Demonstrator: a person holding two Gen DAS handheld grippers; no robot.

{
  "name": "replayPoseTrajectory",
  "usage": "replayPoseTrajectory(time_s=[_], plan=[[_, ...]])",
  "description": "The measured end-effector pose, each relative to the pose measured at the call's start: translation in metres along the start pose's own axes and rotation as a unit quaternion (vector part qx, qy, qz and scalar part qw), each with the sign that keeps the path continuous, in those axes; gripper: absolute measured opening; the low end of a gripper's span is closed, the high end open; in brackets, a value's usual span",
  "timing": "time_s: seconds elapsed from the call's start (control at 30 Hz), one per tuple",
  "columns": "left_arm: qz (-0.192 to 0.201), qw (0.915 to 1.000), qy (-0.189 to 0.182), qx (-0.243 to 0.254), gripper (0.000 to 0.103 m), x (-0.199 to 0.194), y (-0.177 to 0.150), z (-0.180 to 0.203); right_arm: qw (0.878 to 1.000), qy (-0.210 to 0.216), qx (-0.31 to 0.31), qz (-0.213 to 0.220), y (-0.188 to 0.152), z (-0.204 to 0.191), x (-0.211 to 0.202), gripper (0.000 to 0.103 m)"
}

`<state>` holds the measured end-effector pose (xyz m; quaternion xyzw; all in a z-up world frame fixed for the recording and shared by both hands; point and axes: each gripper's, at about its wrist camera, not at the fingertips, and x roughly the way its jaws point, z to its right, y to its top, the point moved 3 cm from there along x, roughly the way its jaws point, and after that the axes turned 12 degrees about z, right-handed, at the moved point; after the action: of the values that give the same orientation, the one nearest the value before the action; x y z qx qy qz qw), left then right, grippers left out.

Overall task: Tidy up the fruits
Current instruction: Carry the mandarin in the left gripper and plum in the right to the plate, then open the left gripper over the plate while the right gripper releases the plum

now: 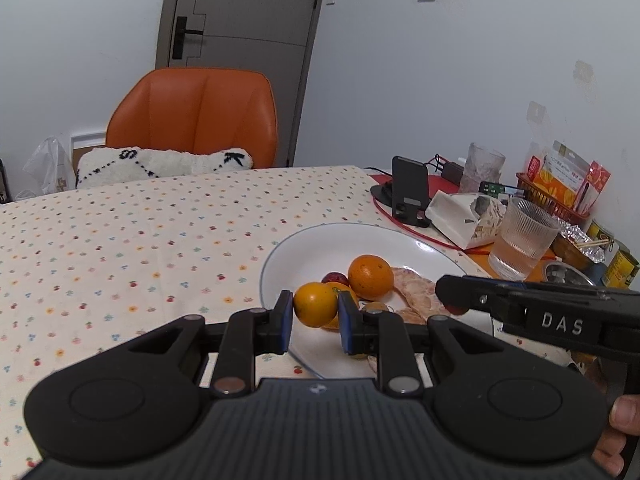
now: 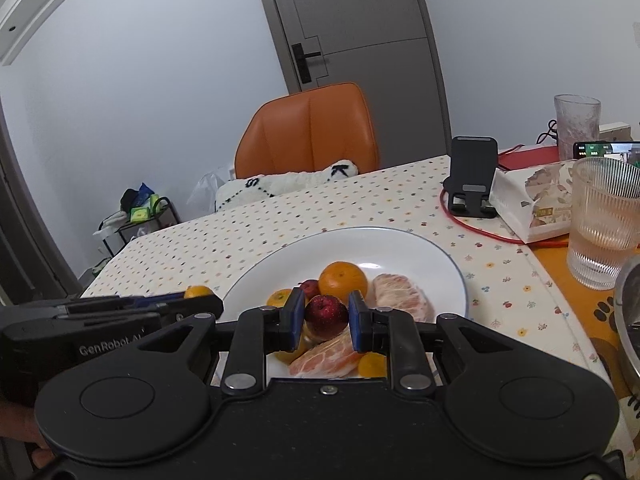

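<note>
A white plate (image 1: 320, 236) (image 2: 400, 238) on the dotted tablecloth carries a large orange (image 1: 370, 276) (image 2: 344, 282), a small red fruit (image 1: 335, 278) (image 2: 310, 286), peeled citrus segments (image 1: 416, 296) (image 2: 324, 360) and small tangerines. My left gripper (image 1: 314, 302) (image 2: 208, 304) is shut on a small tangerine (image 1: 316, 305) (image 2: 198, 292) by the plate's left rim. My right gripper (image 2: 326, 310) (image 1: 448, 294) is shut on a dark red fruit (image 2: 326, 314) over the plate's near side. The two grippers are close, side by side.
To the right of the plate stand a ribbed glass of water (image 1: 520, 244) (image 2: 604, 232), a paper bag (image 1: 464, 216), a black phone stand (image 1: 410, 192) (image 2: 474, 176) and a red cable. A metal bowl (image 2: 628, 320) is at the far right. An orange chair (image 1: 192, 116) faces the table's far edge.
</note>
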<state>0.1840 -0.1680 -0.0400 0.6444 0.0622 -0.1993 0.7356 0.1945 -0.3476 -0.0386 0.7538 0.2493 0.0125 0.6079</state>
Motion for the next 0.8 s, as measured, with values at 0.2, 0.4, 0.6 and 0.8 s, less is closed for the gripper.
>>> replayPoseTrajectory(time_s=[0.2,0.4,0.6,0.8], plan=[[-0.01,0.9999,0.006,0.005,0.023,0.012,-0.006,0.0,1.0,-0.002,0.007,-0.002,-0.002,0.009,0.009,0.022],[-0.011,0.9998,0.013,0.004,0.026,0.016,-0.003,-0.002,1.0,-0.003,0.014,-0.002,-0.006,0.016,0.012,0.022],[-0.011,0.9996,0.026,0.001,0.03,0.015,0.0,-0.008,1.0,-0.004,0.025,-0.002,-0.006,0.024,0.018,0.022],[-0.011,0.9991,0.041,-0.003,0.039,0.011,0.003,-0.018,1.0,-0.001,0.011,0.0,-0.003,0.018,0.03,0.022]])
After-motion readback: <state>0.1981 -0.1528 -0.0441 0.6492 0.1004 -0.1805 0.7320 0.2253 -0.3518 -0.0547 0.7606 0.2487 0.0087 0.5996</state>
